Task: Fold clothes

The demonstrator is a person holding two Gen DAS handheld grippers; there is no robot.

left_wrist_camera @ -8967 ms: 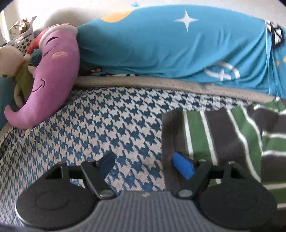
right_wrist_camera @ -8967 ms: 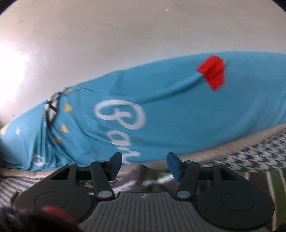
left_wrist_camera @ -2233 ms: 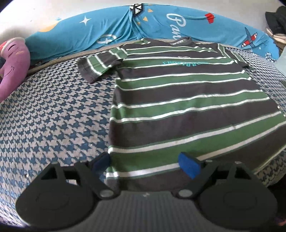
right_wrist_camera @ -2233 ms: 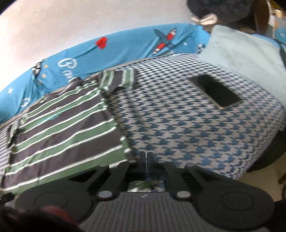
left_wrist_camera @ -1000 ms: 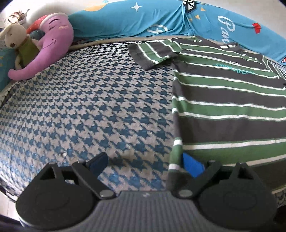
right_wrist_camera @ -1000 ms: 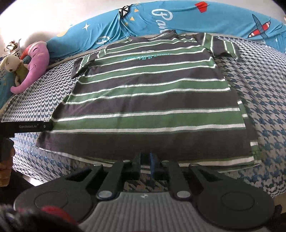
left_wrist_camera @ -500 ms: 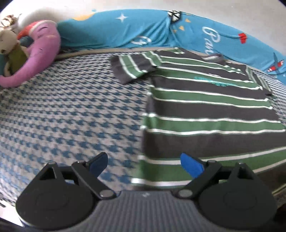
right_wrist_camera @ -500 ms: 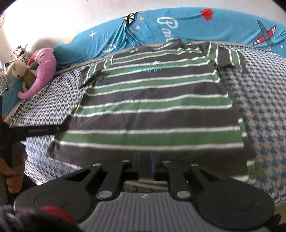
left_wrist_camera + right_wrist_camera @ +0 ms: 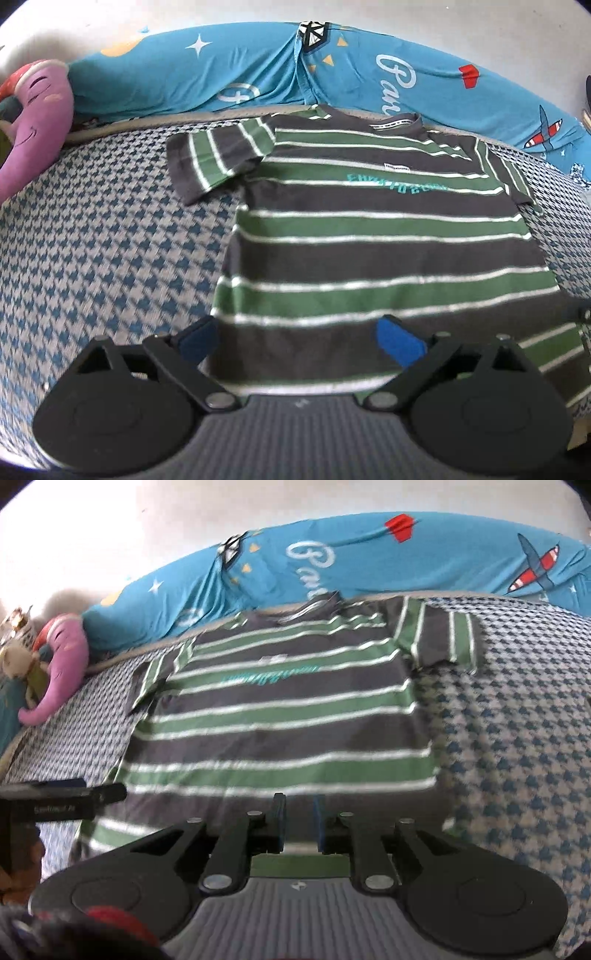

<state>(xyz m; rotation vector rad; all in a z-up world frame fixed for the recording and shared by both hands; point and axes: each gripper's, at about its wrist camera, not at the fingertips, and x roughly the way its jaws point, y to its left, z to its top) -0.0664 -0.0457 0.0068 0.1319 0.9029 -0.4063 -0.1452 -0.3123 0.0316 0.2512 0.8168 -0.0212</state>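
Observation:
A dark grey T-shirt (image 9: 369,258) with green and white stripes lies flat, front up, on the bed, collar toward the far bolster. My left gripper (image 9: 297,343) is open above the shirt's near left hem corner, one fingertip (image 9: 195,338) off the cloth and the other over it. In the right wrist view the same T-shirt (image 9: 280,716) fills the middle, and my right gripper (image 9: 299,823) hovers at the near hem, its jaws only a narrow gap apart with nothing gripped. The left gripper's body (image 9: 62,801) shows at the left edge.
A blue-and-grey houndstooth bed cover (image 9: 92,258) surrounds the shirt. A long blue printed bolster (image 9: 258,74) runs along the wall. A purple plush toy (image 9: 33,122) lies at the far left, with a small rabbit toy (image 9: 18,661) beside it. The bed's edge is near me.
Both grippers have moved forward over the shirt's near hem. The left view has swung right toward the shirt. The right gripper's jaws have parted slightly.

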